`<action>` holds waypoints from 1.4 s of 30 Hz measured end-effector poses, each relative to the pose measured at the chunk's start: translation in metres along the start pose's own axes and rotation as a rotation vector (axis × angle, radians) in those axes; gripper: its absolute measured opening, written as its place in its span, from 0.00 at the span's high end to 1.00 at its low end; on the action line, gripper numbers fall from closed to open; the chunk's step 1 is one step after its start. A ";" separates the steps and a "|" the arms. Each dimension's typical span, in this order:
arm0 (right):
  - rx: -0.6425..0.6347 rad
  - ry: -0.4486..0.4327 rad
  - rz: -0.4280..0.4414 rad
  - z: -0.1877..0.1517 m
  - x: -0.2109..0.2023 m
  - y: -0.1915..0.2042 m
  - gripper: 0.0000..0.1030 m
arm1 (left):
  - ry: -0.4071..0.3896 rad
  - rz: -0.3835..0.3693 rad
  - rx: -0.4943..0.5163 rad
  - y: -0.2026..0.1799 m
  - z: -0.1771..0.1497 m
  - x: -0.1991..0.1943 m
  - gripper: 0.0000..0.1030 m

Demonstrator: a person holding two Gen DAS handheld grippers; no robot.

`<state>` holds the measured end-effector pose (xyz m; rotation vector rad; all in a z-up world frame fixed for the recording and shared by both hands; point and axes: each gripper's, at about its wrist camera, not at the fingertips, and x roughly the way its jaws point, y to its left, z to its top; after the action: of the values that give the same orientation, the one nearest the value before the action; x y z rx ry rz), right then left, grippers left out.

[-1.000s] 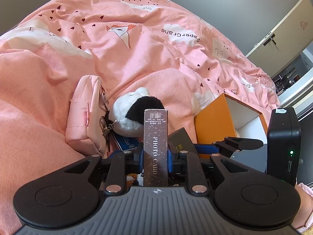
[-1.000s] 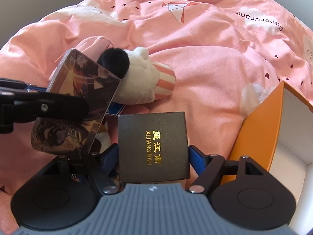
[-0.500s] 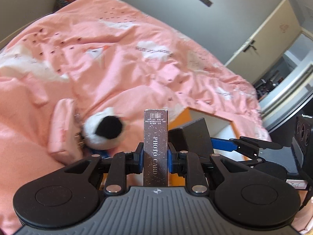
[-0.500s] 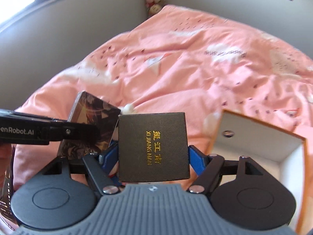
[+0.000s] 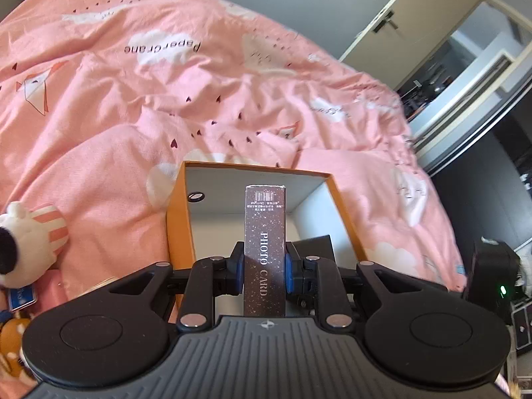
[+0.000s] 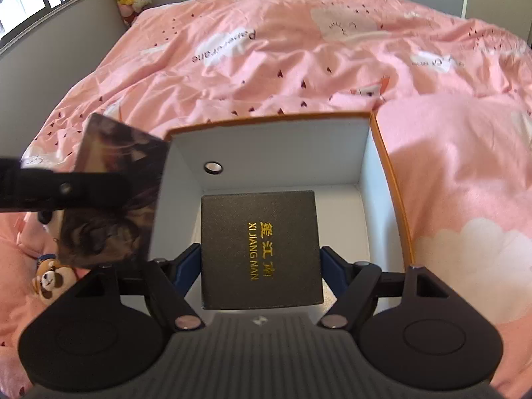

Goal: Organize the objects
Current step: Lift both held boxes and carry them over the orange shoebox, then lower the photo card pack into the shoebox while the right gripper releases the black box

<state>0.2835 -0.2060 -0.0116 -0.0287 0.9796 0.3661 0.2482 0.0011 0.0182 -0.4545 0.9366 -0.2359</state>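
Left gripper (image 5: 264, 267) pinches the photo card box (image 5: 265, 232) upright by its narrow sides, held over the open orange box (image 5: 179, 219) on the pink duvet (image 5: 133, 99). Right gripper (image 6: 261, 262) clamps the wide black box (image 6: 261, 249) between its spread blue pads, apparently just above that box's white floor. Plush toy (image 5: 26, 246) lies left of it.

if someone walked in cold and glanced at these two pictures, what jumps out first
First, the two loaded grippers: the left gripper is clamped on a tall dark photo card box, and the right gripper grips a black square box with gold lettering. Both hang over an open orange box with a white inside, which sits on a rumpled pink duvet. At the left edge of the left view lies a white plush toy.
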 end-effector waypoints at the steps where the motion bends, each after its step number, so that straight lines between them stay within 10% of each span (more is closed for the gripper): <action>1: 0.006 0.006 -0.001 0.000 0.007 -0.002 0.26 | 0.008 0.016 0.003 -0.003 0.003 0.010 0.76; 19: 0.058 0.093 -0.009 -0.008 0.064 -0.028 0.26 | 0.179 0.354 0.166 -0.037 0.000 0.119 0.76; 42: 0.093 0.055 0.013 -0.007 0.063 -0.024 0.26 | 0.127 0.405 0.382 -0.042 0.007 0.094 0.69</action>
<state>0.3173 -0.2114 -0.0705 0.0522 1.0511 0.3331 0.3076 -0.0702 -0.0262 0.1059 1.0584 -0.0701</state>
